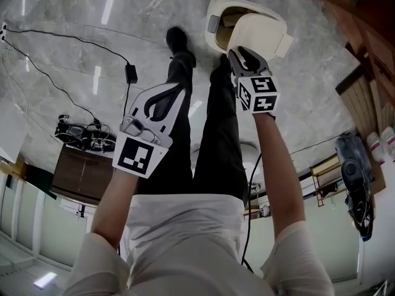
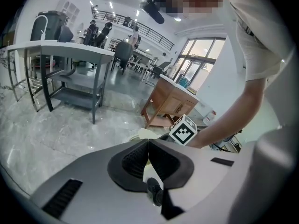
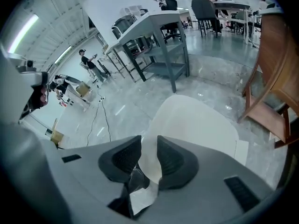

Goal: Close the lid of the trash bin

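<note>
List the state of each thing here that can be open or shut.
trash bin: open, inside showing.
lid: raised, tilted over the bin.
left tool: shut, holding nothing.
right tool: shut on the lid's edge.

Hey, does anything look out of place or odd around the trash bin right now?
Only the lid: it sits tilted up off the trash bin, leaving the opening exposed on one side. The right claw has the lid's near edge between its jaws. No spill or damage shows.
</note>
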Motion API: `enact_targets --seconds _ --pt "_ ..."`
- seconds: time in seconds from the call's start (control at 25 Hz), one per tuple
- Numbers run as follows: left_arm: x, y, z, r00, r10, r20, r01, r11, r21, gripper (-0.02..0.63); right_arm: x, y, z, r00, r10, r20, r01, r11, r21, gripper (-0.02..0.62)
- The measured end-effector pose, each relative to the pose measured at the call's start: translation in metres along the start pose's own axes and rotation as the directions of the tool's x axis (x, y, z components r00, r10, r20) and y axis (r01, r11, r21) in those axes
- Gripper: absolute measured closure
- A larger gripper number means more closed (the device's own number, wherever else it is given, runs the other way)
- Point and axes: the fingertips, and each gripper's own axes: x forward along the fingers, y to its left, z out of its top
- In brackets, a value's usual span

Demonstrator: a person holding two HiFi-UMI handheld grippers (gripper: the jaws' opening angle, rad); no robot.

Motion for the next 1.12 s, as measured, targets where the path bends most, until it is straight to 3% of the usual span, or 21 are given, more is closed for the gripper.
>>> enact_targets --seconds 0.44,1.0,1.12 --pt "0.001 0.023 -0.01 1.0 0.021 -0.005 -0.021 0.999 -0.025 0.588 0.055 -0.004 -0.017 0.993 -0.064 -0.095 0.056 0.995 -0.086 0.502" --pt "-0.003 0.04 -0.021 1.0 0.026 -0.01 -0.026 0.998 -0.052 0.588 0.096 -0.019 -0.032 0.961 -0.21 -0.182 0.192 0.975 -0.11 0.515" --pt "-0.006 0.042 -0.021 1.0 0.031 -0.005 -0.031 0.999 -0.043 0.588 0.095 -0.018 -0.029 0.96 -0.205 -0.19 0.191 0.978 -0.089 0.523"
